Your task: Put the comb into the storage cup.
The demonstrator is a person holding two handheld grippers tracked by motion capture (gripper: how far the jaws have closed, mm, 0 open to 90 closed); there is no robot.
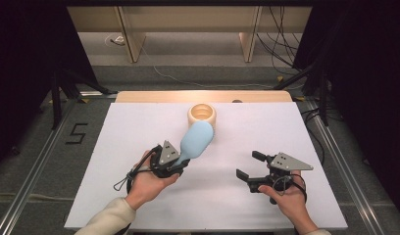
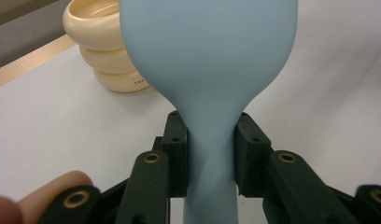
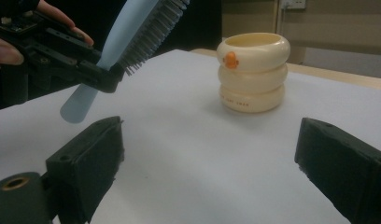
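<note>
The light blue hairbrush (image 1: 197,139) is already picked up: the left hand-held gripper (image 1: 181,159) pinches it at the narrow neck of its handle, the two black jaws pressed against either side, as the left gripper view shows plainly. The brush is off the desk (image 1: 139,127) and tilted, its broad head raised toward the far edge and its bristles facing down and to the side, while the short handle end pokes out below the jaws. The head hangs just in front of the cream ringed cup (image 1: 202,114), which stands upright near the middle of the desk's far edge; whether brush and cup touch I cannot tell, though from the right gripper view (image 3: 253,70) they look apart.

The right hand-held gripper (image 1: 247,166) is spread wide with nothing between its jaws, held low over the desk toward the near right corner, pointing at the cup.

By my reading, the grasp and lift are done and the brush is close to the cup. What seems left is to bring the brush over the cup's open mouth, stand it in handle or head first, and let go; the empty gripper could steady the cup.
</note>
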